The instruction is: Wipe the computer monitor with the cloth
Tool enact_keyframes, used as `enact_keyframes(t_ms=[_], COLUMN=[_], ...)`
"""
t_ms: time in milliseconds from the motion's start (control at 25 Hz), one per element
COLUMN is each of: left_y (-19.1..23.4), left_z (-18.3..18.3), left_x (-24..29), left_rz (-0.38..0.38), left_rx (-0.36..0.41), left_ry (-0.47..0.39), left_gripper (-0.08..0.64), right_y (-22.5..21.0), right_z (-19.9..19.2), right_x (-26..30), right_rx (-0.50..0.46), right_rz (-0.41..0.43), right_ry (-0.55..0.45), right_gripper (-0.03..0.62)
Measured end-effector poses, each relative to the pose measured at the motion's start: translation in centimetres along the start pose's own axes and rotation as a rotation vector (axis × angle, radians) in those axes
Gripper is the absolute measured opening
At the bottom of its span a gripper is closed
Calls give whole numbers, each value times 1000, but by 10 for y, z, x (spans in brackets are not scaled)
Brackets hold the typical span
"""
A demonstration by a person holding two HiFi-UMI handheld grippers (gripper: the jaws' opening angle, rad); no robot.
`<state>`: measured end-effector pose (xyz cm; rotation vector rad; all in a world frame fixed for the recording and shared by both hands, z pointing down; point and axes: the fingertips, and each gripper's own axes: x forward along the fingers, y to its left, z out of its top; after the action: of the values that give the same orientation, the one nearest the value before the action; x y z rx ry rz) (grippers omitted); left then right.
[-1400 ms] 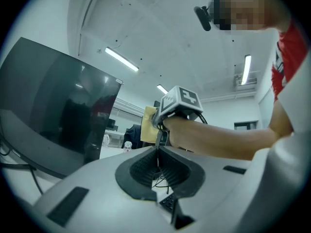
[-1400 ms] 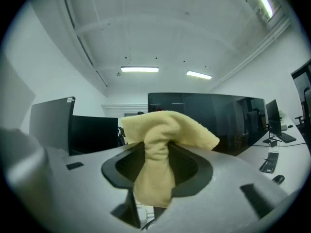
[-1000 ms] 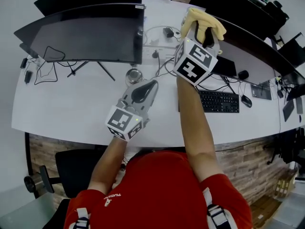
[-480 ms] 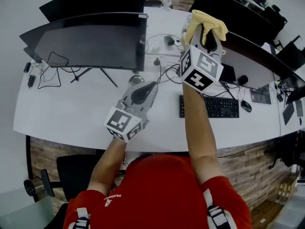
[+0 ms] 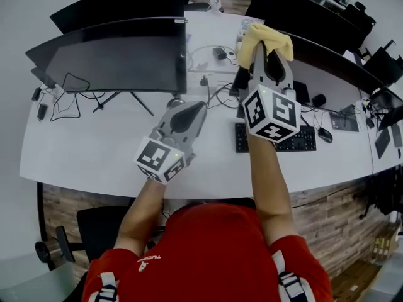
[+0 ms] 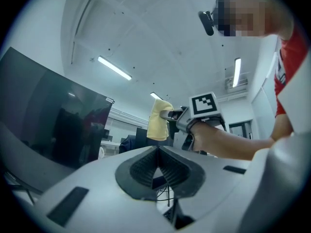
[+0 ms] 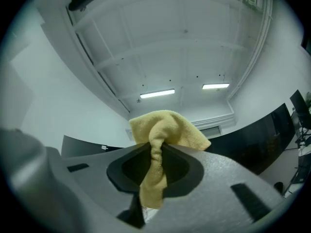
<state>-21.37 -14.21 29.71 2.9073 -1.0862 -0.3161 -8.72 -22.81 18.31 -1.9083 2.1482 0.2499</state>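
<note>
A yellow cloth is pinched in my right gripper, held up over the desk's middle. In the right gripper view the cloth bunches between the jaws of this gripper, which have just been closing on it. The dark curved monitor stands to the left on the desk. My left gripper hovers lower, near the monitor's right end. Its pads meet with nothing between them. From there I see the monitor at left and the cloth ahead.
A white desk carries a keyboard, a mouse and loose cables. A second monitor stands at the right, more desks with dark screens behind. An office chair sits at the lower left.
The right gripper has lifted and tipped upward with the cloth, its cube now closer to me. The left gripper has risen a little.
</note>
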Motion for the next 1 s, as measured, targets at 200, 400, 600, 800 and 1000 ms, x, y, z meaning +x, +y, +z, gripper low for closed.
enact_keyframes(t_ms=[200,400,600,800,1000], left_y=[-7,-21,-40,-61,-89], left_z=[5,9,9,3,1], left_x=[2,4,10,20,37], left_rz=[0,3,28,67,96], left_rx=[7,19,41,52,60], left_ry=[-24,-25,-8,-15,-18], left_gripper=[11,11,11,11,11], right_y=[4,2,-6,-22,-48], right_z=[-7,-21,-34,-37,-30], right_x=[-43,-88,-125,-148,-163], right_rx=[33,45,64,80,85], right_rz=[102,178,243,298,345], right_ry=[7,41,76,92,87], right_gripper=[60,58,58,58,58])
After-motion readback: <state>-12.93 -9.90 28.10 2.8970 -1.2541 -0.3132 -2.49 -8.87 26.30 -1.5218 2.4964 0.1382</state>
